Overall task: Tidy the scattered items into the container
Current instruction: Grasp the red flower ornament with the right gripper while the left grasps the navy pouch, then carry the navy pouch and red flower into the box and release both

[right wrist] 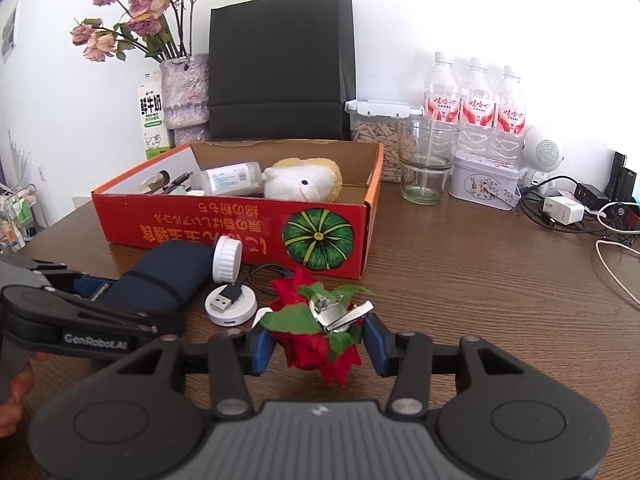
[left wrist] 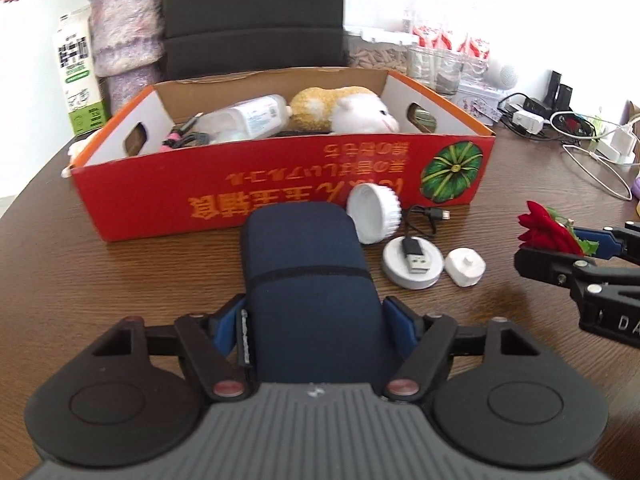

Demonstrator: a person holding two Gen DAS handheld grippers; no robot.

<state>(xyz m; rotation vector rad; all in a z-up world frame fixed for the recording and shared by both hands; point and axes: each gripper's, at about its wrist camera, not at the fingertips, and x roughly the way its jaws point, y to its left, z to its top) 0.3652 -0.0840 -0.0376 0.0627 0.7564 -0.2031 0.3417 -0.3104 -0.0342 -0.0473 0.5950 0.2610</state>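
A: What is the left hand-held gripper (left wrist: pixel 316 322) doing?

B: A dark blue pouch (left wrist: pixel 308 280) is lying between its two blue pads, and it is reaching forward from them toward the red cardboard box (left wrist: pixel 280 188). The left pad is sitting against the side of the pouch; at the right pad I cannot tell if it is pressing or only very near.

A: And the right hand-held gripper (right wrist: pixel 318 344)?

B: It is holding a red artificial rose (right wrist: pixel 320 344) with green leaves between its pads, half open around it. A small metal clip (right wrist: pixel 340 312) is lying on top of the flower.

A: Where are the other loose things?

B: Just ahead of the left hand-held gripper, to its right, a white round cap (left wrist: pixel 374 218) is leaning against the front wall of the box. Nearer to the right is a white disc (left wrist: pixel 412 262) with a black USB cable (left wrist: pixel 416 260) lying across it, and beside that a small white plug-shaped piece (left wrist: pixel 464 266). All are resting on the brown bench (left wrist: pixel 120 280).

A: What is in the box?

B: A plush toy (left wrist: pixel 344 110) and a clear bottle (left wrist: pixel 248 116) lying on its side, further ahead of both hand-held grippers.
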